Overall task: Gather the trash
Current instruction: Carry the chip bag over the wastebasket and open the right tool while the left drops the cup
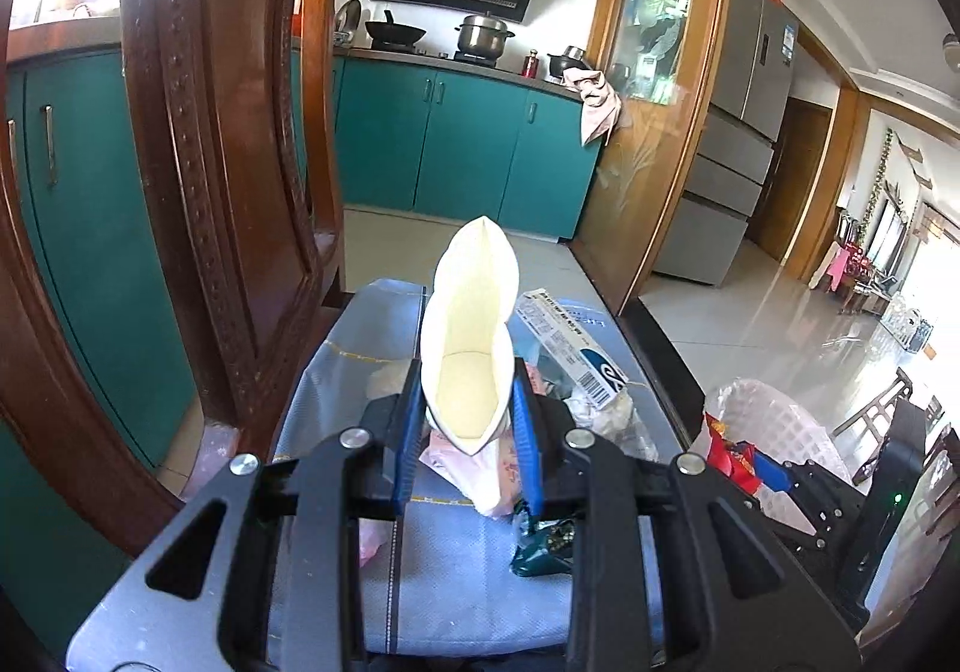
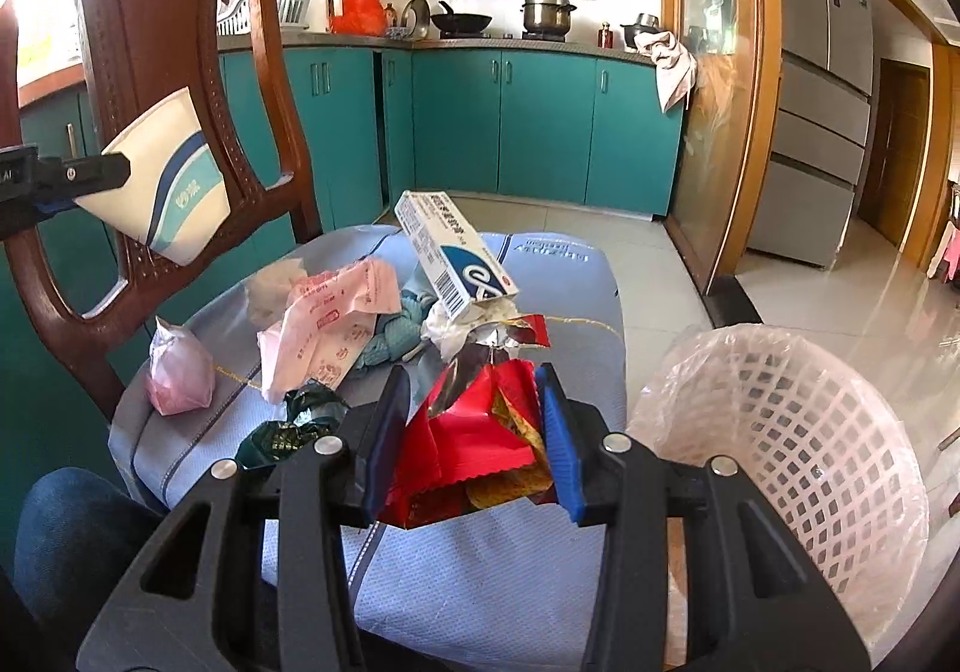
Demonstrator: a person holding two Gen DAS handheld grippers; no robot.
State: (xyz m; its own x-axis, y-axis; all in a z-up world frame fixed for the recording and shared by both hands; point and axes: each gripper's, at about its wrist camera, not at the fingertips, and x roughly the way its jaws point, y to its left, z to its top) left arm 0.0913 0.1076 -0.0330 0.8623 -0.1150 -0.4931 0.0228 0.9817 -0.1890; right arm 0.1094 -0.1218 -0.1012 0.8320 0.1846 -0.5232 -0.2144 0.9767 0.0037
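Observation:
My left gripper (image 1: 468, 432) is shut on a flattened white paper cup (image 1: 471, 336), held above the grey-blue seat cushion (image 1: 456, 600); the cup also shows in the right wrist view (image 2: 162, 180) at the left. My right gripper (image 2: 474, 444) is shut on a red foil snack wrapper (image 2: 474, 432), just above the cushion (image 2: 480, 570). On the cushion lie a white and blue box (image 2: 450, 252), a pink printed bag (image 2: 324, 324), a small pink bag (image 2: 177, 372), a dark green wrapper (image 2: 288, 426) and a teal scrap (image 2: 390, 336). A white lattice bin (image 2: 774, 444) with a clear liner stands to the right.
A brown wooden chair back (image 2: 150, 12) rises at the left behind the cushion. Teal kitchen cabinets (image 2: 540, 126) stand beyond, a wood-framed glass door (image 2: 714, 102) and a grey fridge (image 2: 822, 90) at the right. A knee in jeans (image 2: 66, 528) shows at lower left.

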